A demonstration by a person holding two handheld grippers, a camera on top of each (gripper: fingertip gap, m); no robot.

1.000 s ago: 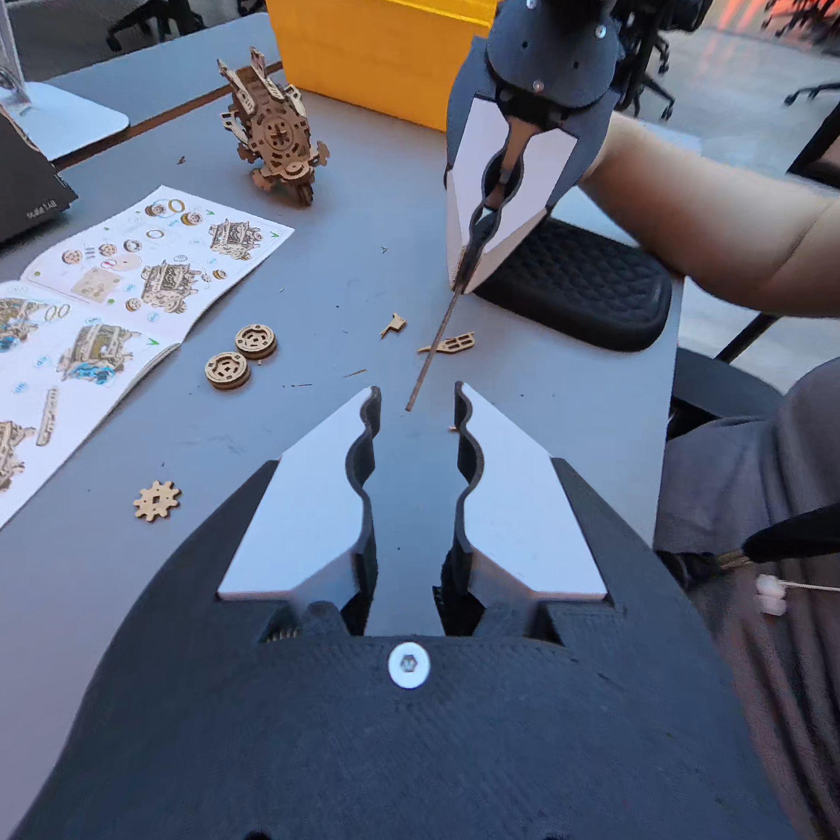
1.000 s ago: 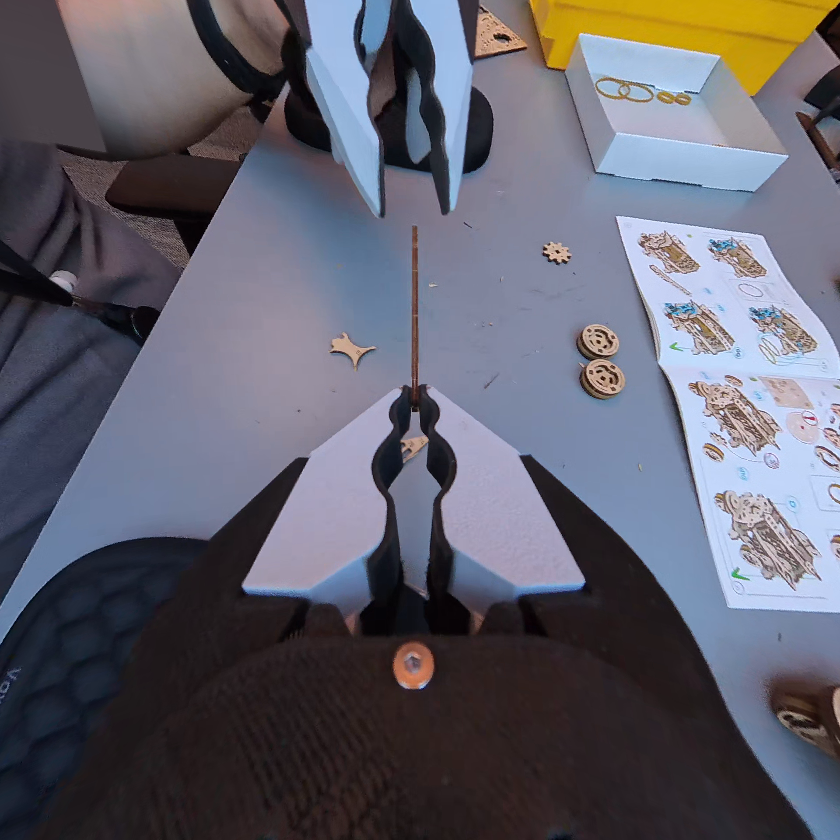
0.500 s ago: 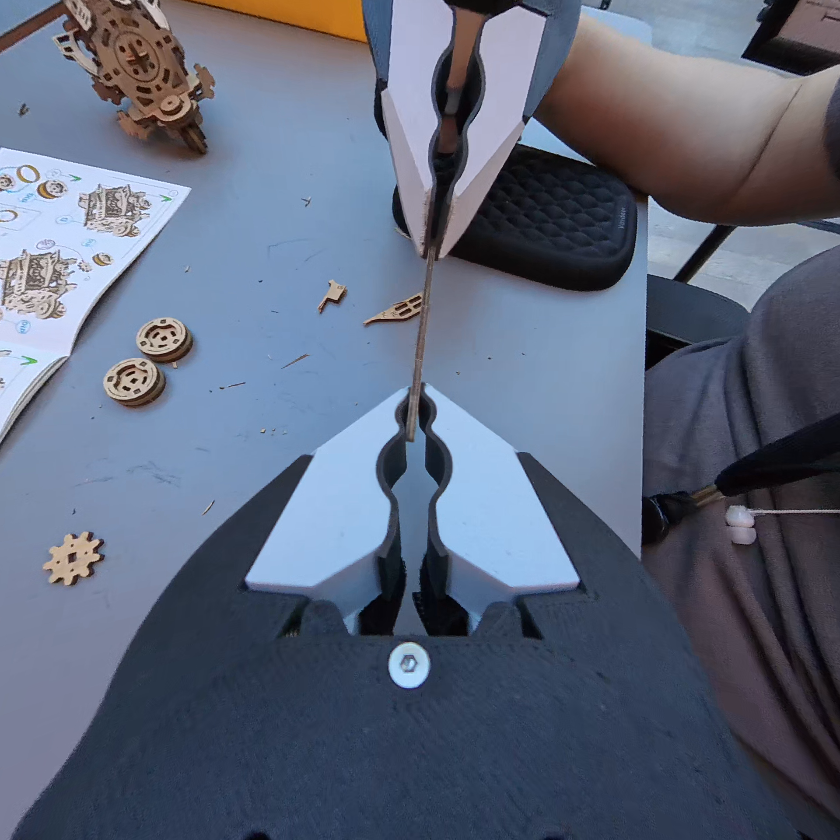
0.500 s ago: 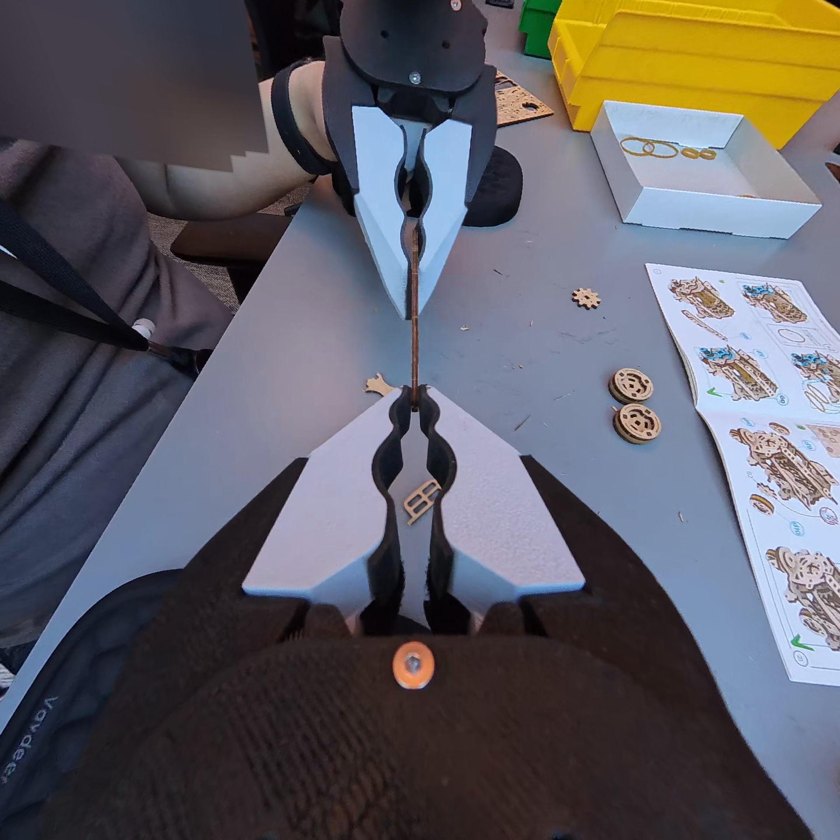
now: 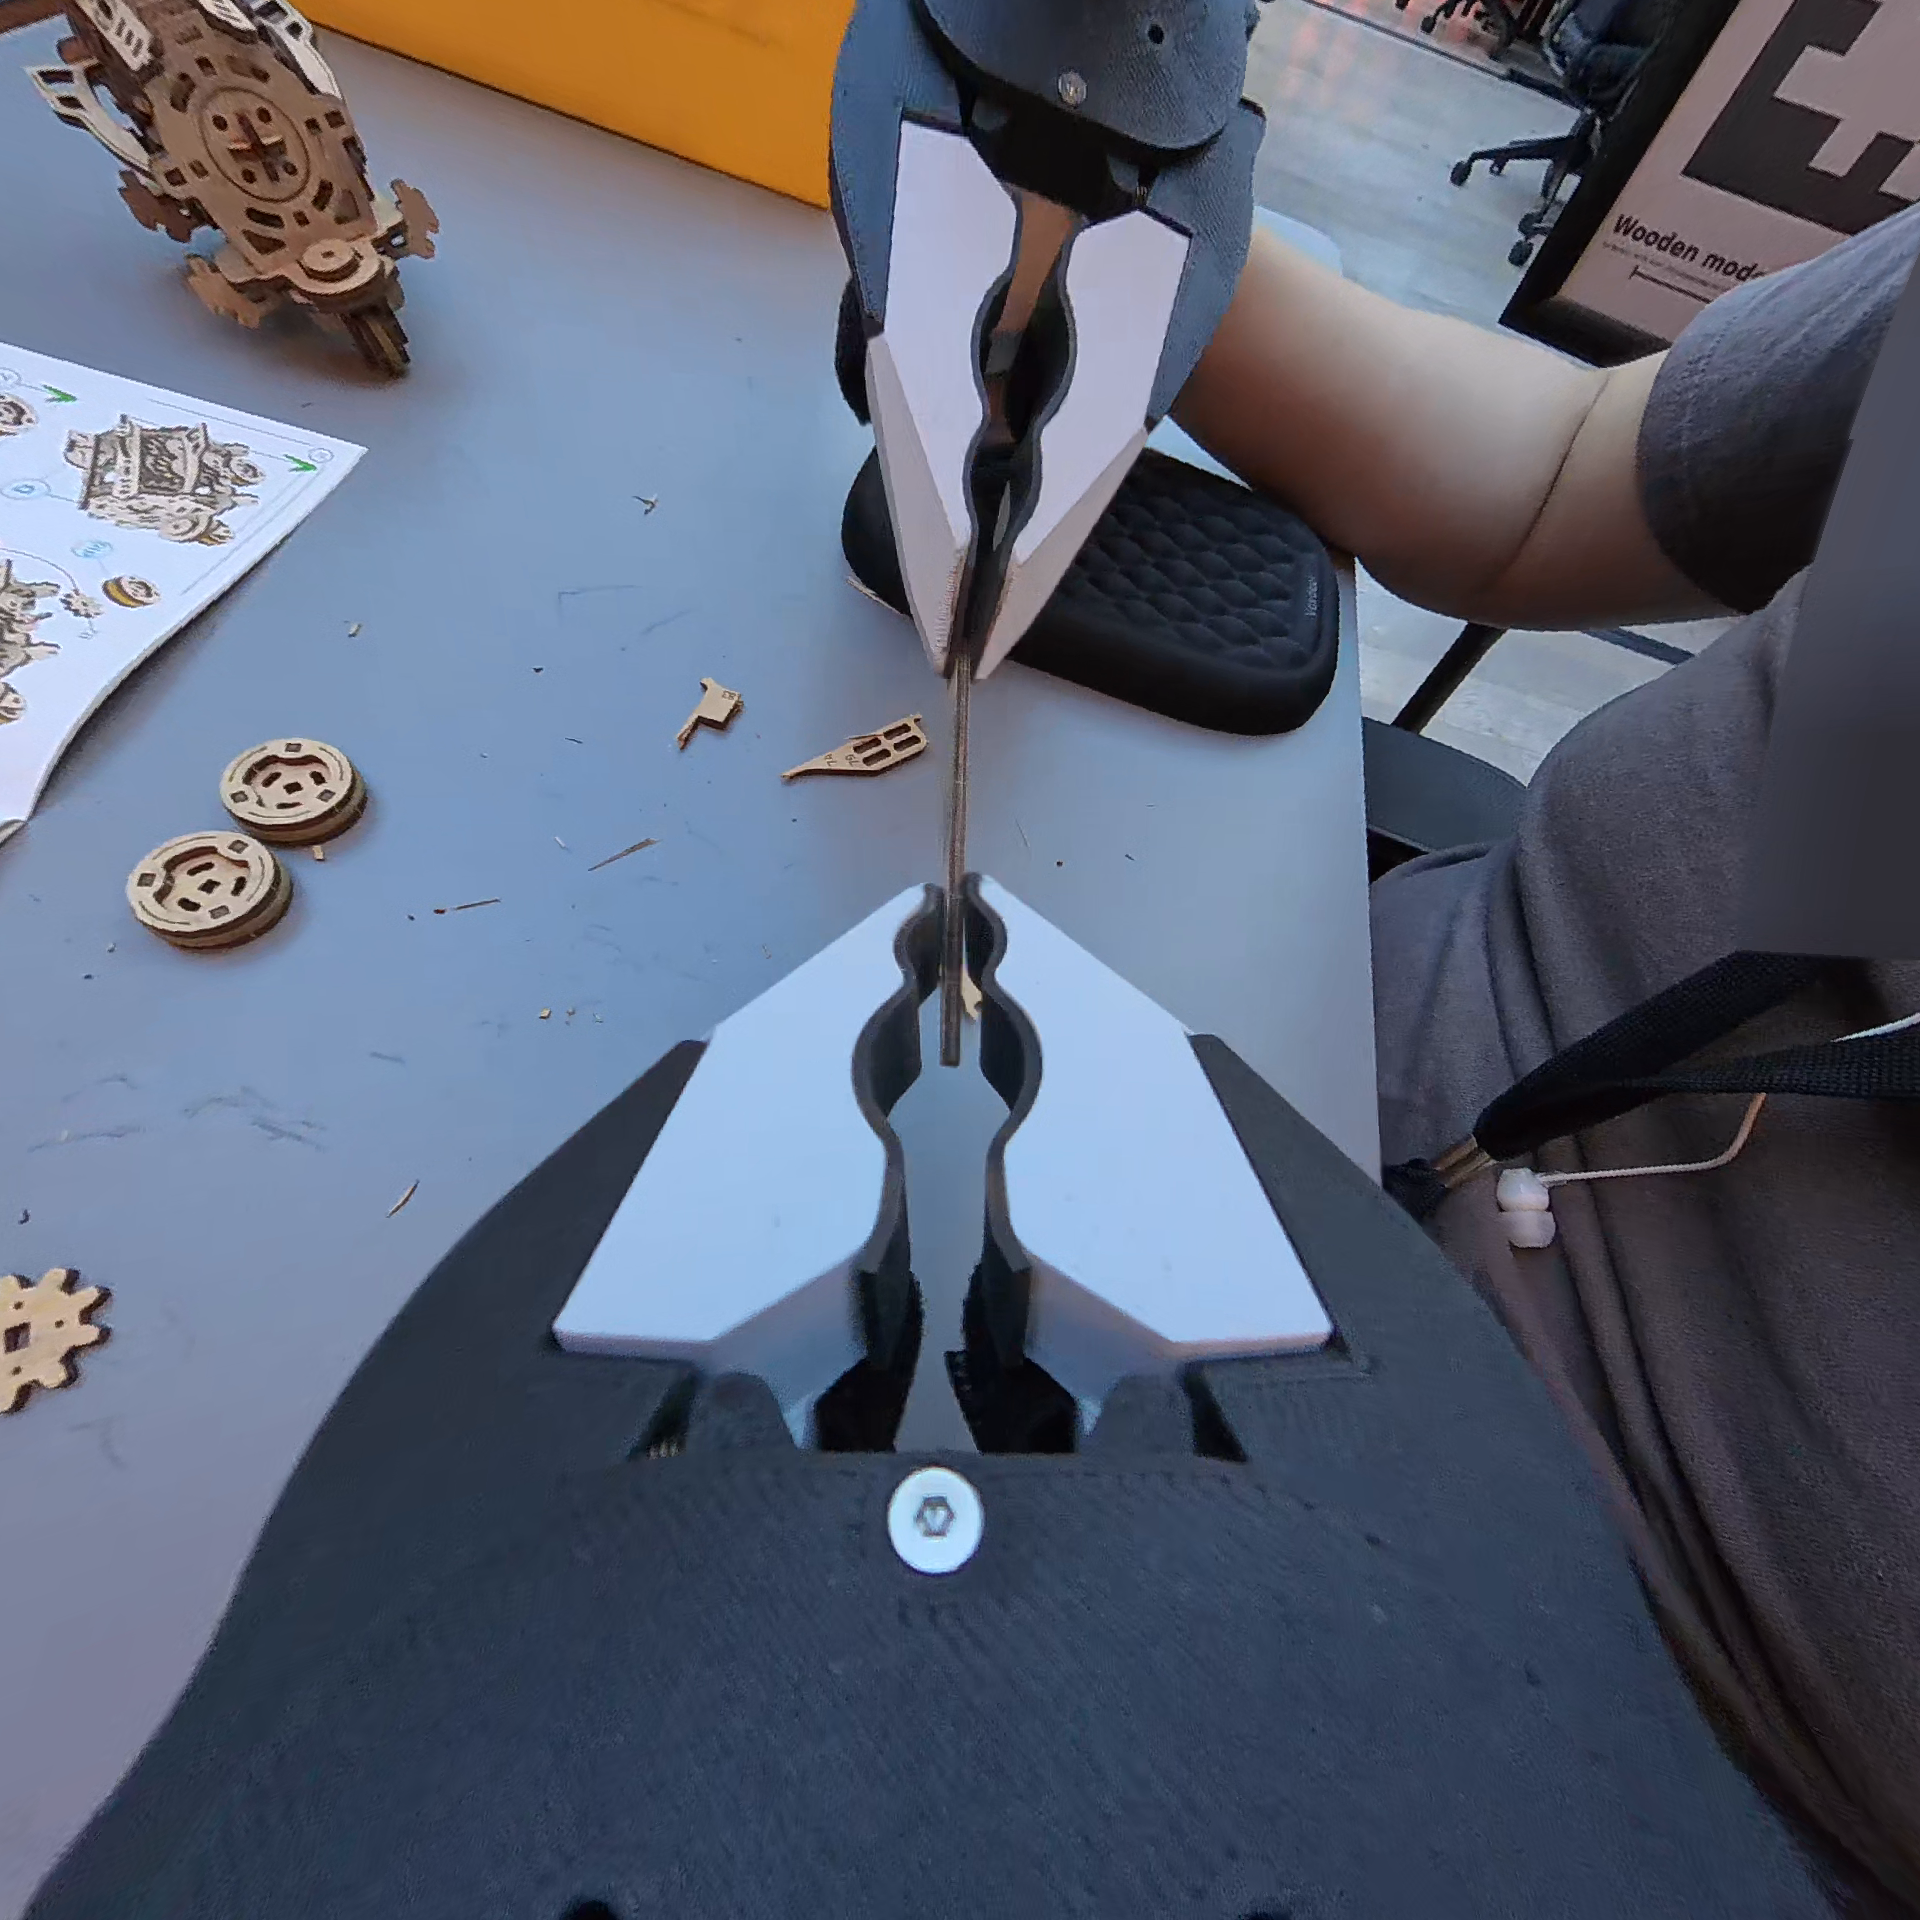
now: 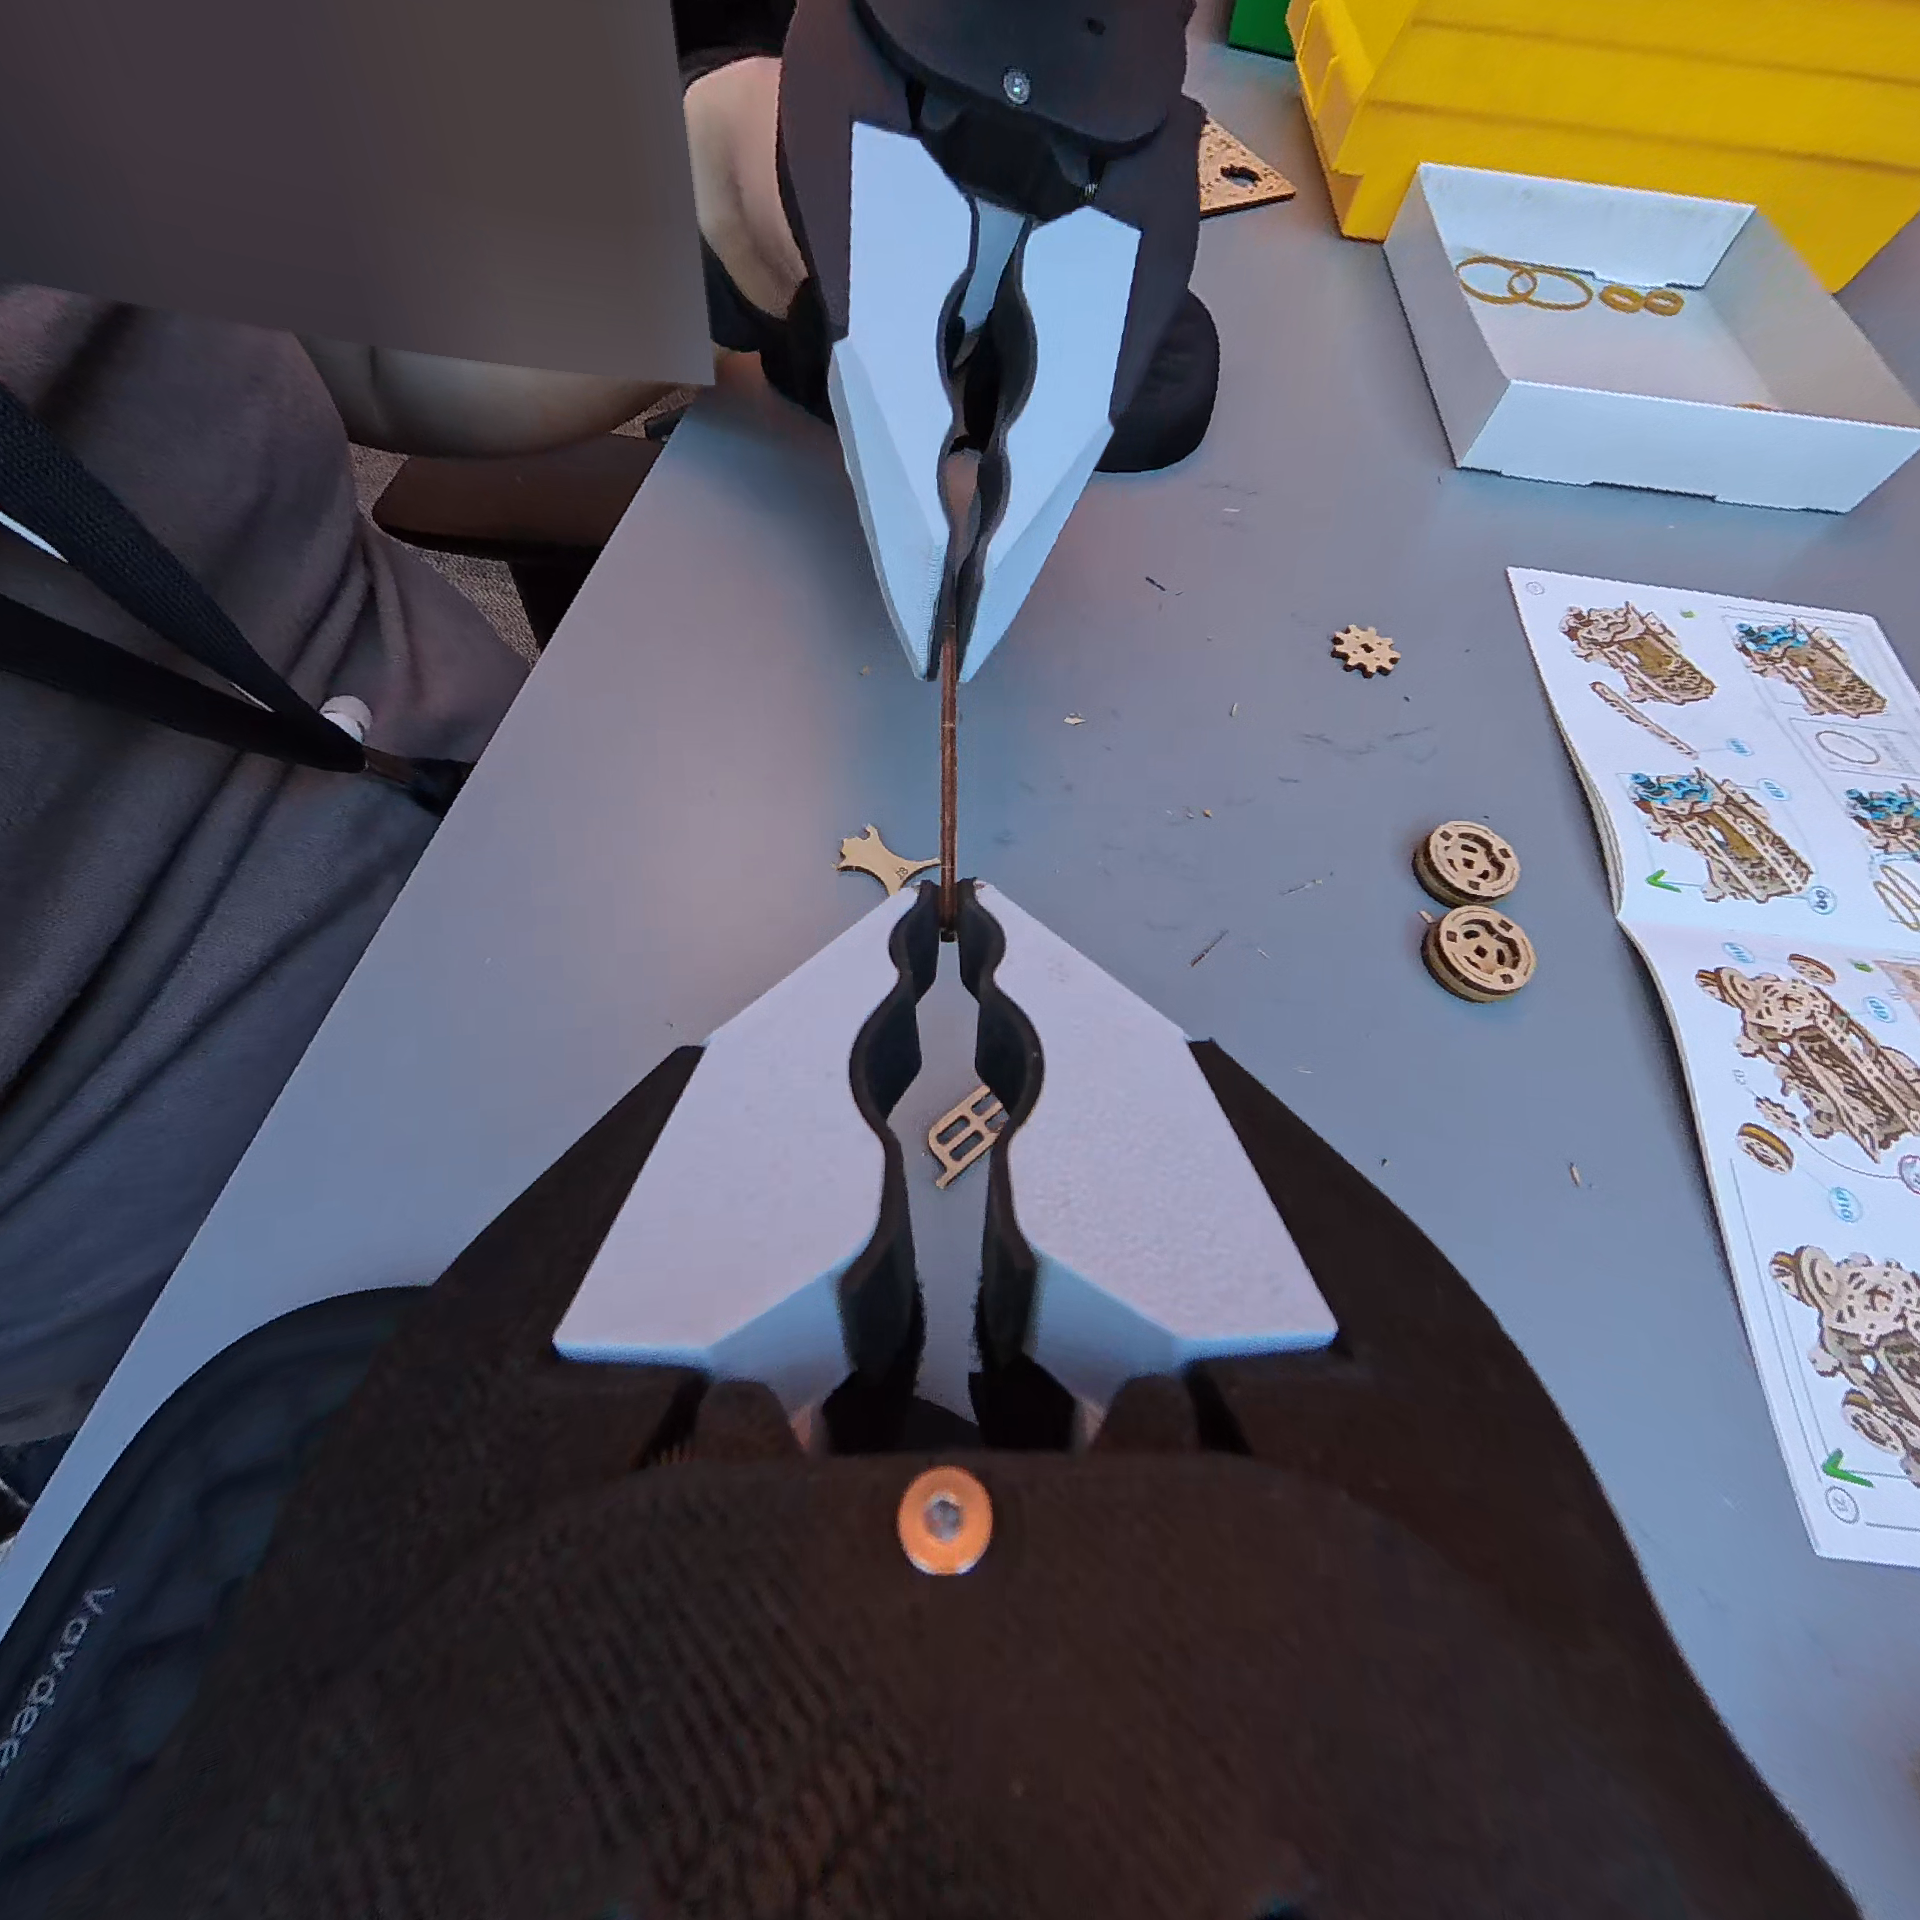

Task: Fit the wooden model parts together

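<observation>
Two grippers face each other tip to tip above the grey table [image 5: 520, 343], and one thin wooden stick [image 5: 956, 790] spans the gap between them, held clear of the surface. The left gripper [image 5: 948, 896] has its fingers clenched on the near end of the stick in the left wrist view, a short length of it passing back between them; the right gripper [image 6: 948, 902] pinches the other end at its very tips. On the table lie two round wooden wheels [image 5: 293, 790] side by side, one small gear [image 5: 47, 1335] near the left edge of the left wrist view, and two small flat offcuts [image 5: 868, 748] just left of the stick. One partly built wooden model [image 5: 255, 166] stands at the far left, beside one open instruction sheet [image 6: 1766, 935]. One black padded rest [image 5: 1164, 603] lies behind the right gripper. One white box [image 6: 1662, 332] holding four rings [image 6: 1522, 283] sits far right in the right wrist view, next to yellow bins [image 6: 1621, 114].
</observation>
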